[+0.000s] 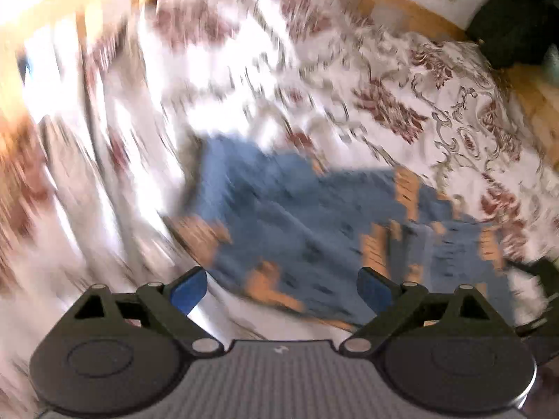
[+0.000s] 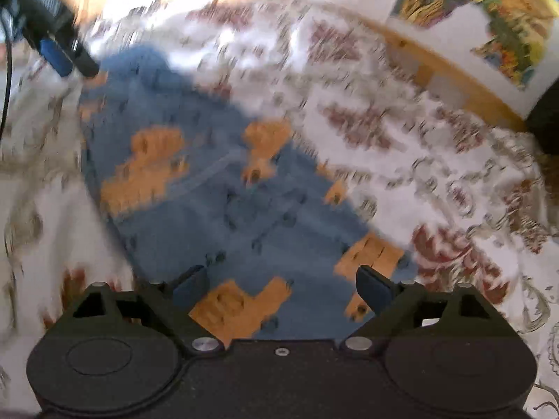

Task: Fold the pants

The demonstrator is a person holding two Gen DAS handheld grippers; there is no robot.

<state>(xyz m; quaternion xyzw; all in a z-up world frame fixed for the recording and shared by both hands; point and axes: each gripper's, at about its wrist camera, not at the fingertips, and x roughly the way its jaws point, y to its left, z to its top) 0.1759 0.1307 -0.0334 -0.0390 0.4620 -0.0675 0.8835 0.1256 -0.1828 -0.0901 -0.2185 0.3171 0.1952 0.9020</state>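
Observation:
Small blue pants (image 1: 297, 216) with orange vehicle prints lie flat on a white bedspread with red floral pattern (image 1: 384, 87). My left gripper (image 1: 281, 289) hovers open above their near edge, nothing between its blue-padded fingers. In the right wrist view the same pants (image 2: 216, 202) spread out ahead and below. My right gripper (image 2: 281, 288) is open above them, fingers apart and holding nothing. The left gripper (image 2: 59, 42) shows at the top left of that view, beside the pants' far end. Both views are blurred by motion.
A wooden bed frame (image 1: 401, 0) curves along the far edge of the bedspread (image 2: 419, 139). A colourful picture panel (image 2: 489, 28) stands behind it at the right. A dark object (image 1: 517, 24) sits at the far right corner.

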